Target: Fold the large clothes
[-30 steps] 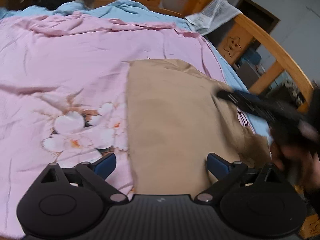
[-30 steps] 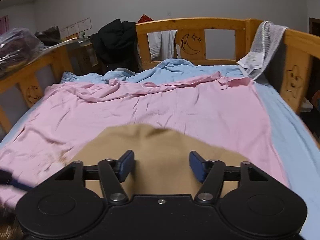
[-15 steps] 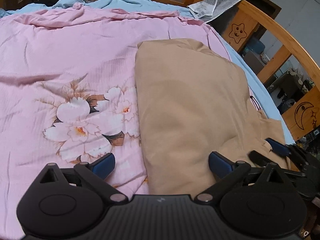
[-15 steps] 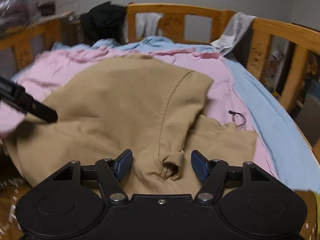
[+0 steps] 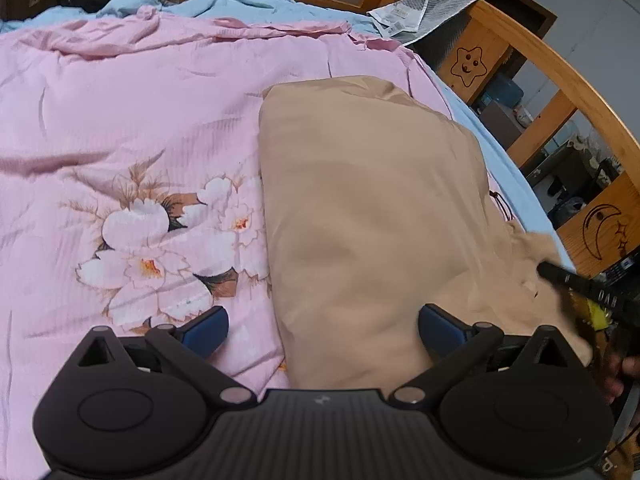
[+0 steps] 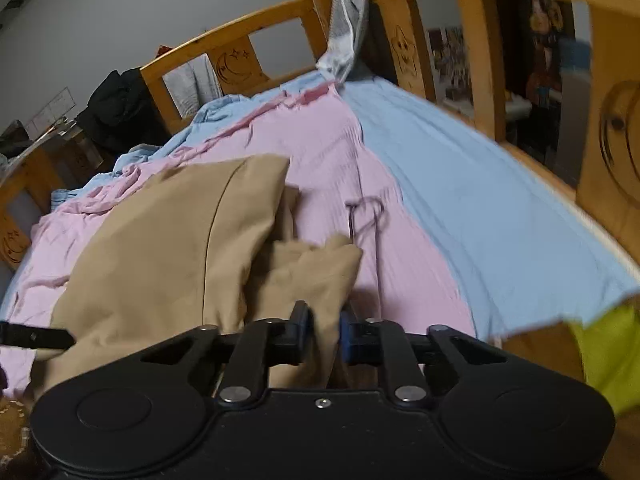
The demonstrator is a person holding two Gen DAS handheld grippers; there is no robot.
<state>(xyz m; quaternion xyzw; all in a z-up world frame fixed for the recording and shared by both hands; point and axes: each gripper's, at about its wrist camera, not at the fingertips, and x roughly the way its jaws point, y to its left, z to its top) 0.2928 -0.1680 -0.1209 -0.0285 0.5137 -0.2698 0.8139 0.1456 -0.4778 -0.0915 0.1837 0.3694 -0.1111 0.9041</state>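
Observation:
A tan garment [image 5: 372,208] lies folded lengthwise on the pink floral quilt [image 5: 132,128], with its dark drawstring [image 6: 365,216] trailing onto the quilt. My right gripper [image 6: 325,330] is at the garment's near right corner. Its jaws are closing, with a bunched fold of the tan cloth [image 6: 308,276] pinched between the pads. In the left wrist view one of its fingers [image 5: 560,274] shows at the right edge, held by a hand. My left gripper [image 5: 322,328] stands open over the garment's near left edge, with cloth and quilt between its fingers but not gripped.
A wooden bed rail [image 5: 560,68] with carved stars and moons runs round the bed, with a grey towel [image 5: 432,4] draped over its corner. A light blue sheet [image 6: 460,192] lies right of the quilt. Dark clothes [image 6: 120,104] hang at the headboard. Something yellow-green [image 6: 604,356] shows near right.
My right gripper has swung from over the middle of the garment to its near right corner, rolled, and gone from wide open to pinching the cloth. The left gripper has stayed open and almost still.

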